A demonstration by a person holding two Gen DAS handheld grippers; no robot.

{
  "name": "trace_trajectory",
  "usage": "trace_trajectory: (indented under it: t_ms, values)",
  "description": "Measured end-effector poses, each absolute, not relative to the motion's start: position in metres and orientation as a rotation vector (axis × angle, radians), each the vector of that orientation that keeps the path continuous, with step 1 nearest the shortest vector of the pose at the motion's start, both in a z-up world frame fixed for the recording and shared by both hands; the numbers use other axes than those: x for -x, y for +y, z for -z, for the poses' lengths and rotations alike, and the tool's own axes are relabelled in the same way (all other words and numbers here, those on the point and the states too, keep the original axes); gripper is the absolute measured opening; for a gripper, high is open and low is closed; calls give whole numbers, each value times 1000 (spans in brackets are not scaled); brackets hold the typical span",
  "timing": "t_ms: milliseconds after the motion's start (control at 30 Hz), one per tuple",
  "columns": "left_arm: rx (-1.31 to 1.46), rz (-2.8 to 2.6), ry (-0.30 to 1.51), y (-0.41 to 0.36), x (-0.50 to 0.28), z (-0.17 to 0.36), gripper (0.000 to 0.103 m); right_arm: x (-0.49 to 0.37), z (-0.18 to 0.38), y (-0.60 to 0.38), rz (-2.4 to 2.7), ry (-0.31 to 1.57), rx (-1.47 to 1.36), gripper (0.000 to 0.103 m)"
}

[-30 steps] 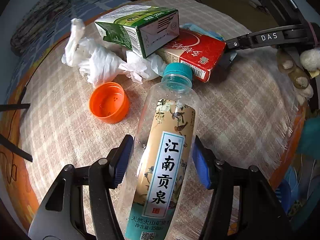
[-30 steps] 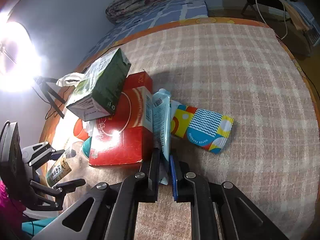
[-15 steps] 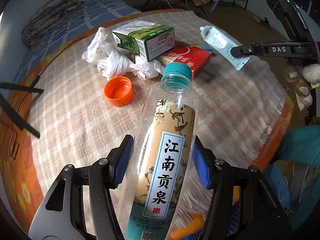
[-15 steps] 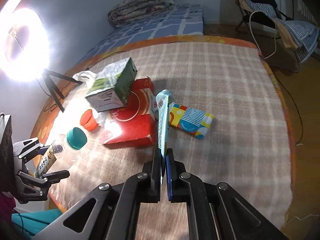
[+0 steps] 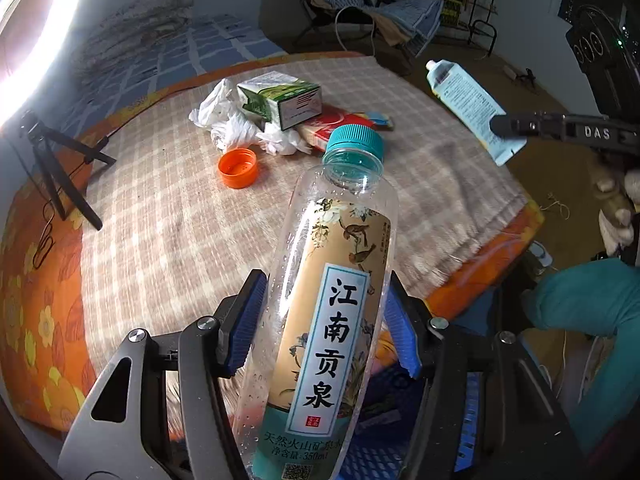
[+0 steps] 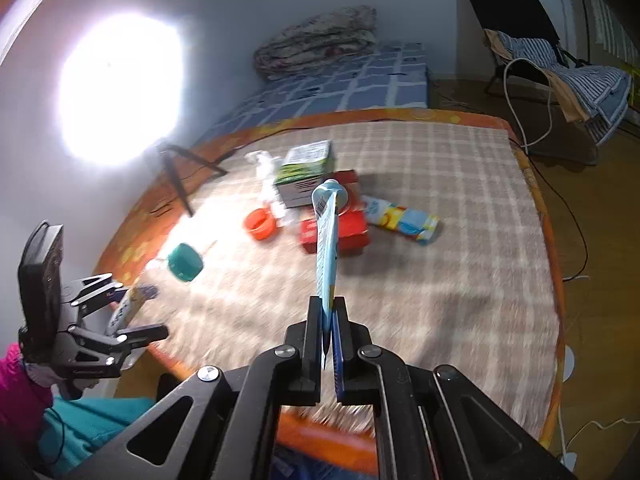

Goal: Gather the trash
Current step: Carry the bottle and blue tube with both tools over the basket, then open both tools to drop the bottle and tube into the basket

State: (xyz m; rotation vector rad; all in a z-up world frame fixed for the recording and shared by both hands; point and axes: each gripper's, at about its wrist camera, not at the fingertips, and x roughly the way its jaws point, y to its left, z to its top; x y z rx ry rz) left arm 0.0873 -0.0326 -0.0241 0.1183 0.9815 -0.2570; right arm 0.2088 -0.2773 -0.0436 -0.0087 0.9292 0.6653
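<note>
The left gripper (image 5: 324, 328) has its jaws clamped around a clear plastic water bottle (image 5: 328, 304) and the right gripper (image 6: 327, 320) pinches a flat pale-blue tube (image 6: 326, 240), both raised off the checked tabletop (image 5: 168, 240), likely for binning.

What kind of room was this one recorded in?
Probably a bedroom or lived-in home room: a mattress with a blue checked sheet and a folded quilt lie by the wall, a folding chair draped with clothes stands nearby, and a ring light lights the scene.
</note>
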Motion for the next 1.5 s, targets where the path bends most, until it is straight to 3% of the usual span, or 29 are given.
trace_trajectory:
  t_ms: [733,1500]
  values:
    - [5,253,949,-64,14,42,59,-66,86,-280,-819,1042,64,2]
    - [48,197,1021,-76,48,98,60,-35,148,-269,-821,1205,114,2]
